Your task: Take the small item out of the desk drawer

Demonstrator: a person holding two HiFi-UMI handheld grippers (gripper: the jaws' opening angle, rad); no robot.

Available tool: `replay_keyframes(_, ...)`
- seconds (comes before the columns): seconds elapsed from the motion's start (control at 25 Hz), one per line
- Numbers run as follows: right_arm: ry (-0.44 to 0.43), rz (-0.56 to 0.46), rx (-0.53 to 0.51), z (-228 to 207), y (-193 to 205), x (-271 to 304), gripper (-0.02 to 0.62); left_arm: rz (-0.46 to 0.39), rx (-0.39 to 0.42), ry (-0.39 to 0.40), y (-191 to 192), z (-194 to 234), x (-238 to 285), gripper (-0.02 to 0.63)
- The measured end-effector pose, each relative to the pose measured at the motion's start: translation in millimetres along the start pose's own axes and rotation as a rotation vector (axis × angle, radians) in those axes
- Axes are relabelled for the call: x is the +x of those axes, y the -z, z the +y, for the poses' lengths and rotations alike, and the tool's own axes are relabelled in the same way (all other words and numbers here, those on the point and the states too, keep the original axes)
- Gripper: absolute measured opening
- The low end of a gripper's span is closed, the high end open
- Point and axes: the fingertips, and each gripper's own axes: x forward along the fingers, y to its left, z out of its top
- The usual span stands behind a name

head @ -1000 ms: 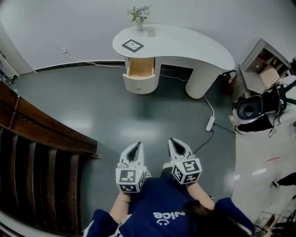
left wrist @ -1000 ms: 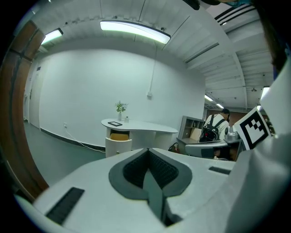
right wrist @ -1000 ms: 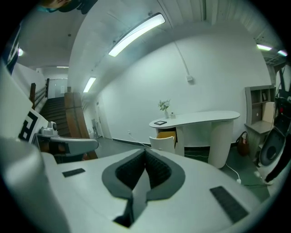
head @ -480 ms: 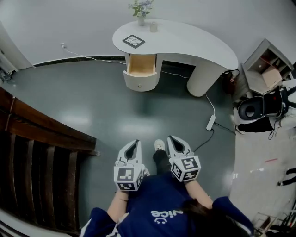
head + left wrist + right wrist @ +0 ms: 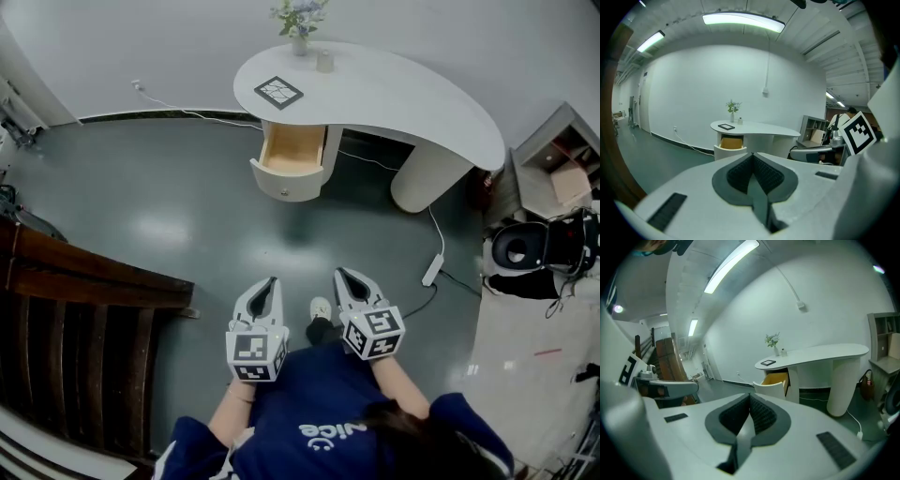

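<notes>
A white curved desk (image 5: pixel 394 89) stands across the room by the far wall, and its wooden drawer (image 5: pixel 292 155) is pulled out. I cannot see inside the drawer from here. Both grippers are held close to the person's chest, far short of the desk. My left gripper (image 5: pixel 269 282) is shut with nothing in it, its pads meeting in the left gripper view (image 5: pixel 752 157). My right gripper (image 5: pixel 341 275) is shut and empty too, pads together in the right gripper view (image 5: pixel 750 399). The desk (image 5: pixel 754 129) and open drawer (image 5: pixel 776 379) show small ahead.
On the desk top sit a framed marker card (image 5: pixel 278 91), a small cup (image 5: pixel 324 62) and a vase of flowers (image 5: pixel 299 19). A power strip and cable (image 5: pixel 433 270) lie on the grey floor to the right. A dark wooden stair rail (image 5: pixel 84 281) runs at the left; shelves and a chair (image 5: pixel 539 244) at the right.
The view has shifted as the person steps forward: the desk sits slightly lower and nearer, and a shoe shows between the grippers. Both grippers stay shut and empty.
</notes>
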Motion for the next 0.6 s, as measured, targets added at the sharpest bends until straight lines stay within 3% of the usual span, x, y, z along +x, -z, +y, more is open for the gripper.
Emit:
replay_keyframes(0.36,-0.041,0.018,0.018,-75.1,-34.4,46.5,0.008,-0.007,0.006,-0.034,-32.6,-15.8,84.4,0.003)
replay_keyframes(0.6,-0.111,0.030,0.003,-96.9,-48.5,67.5,0.008,0.007,0.005,-0.042,-38.5,-29.6,117.5,0.003)
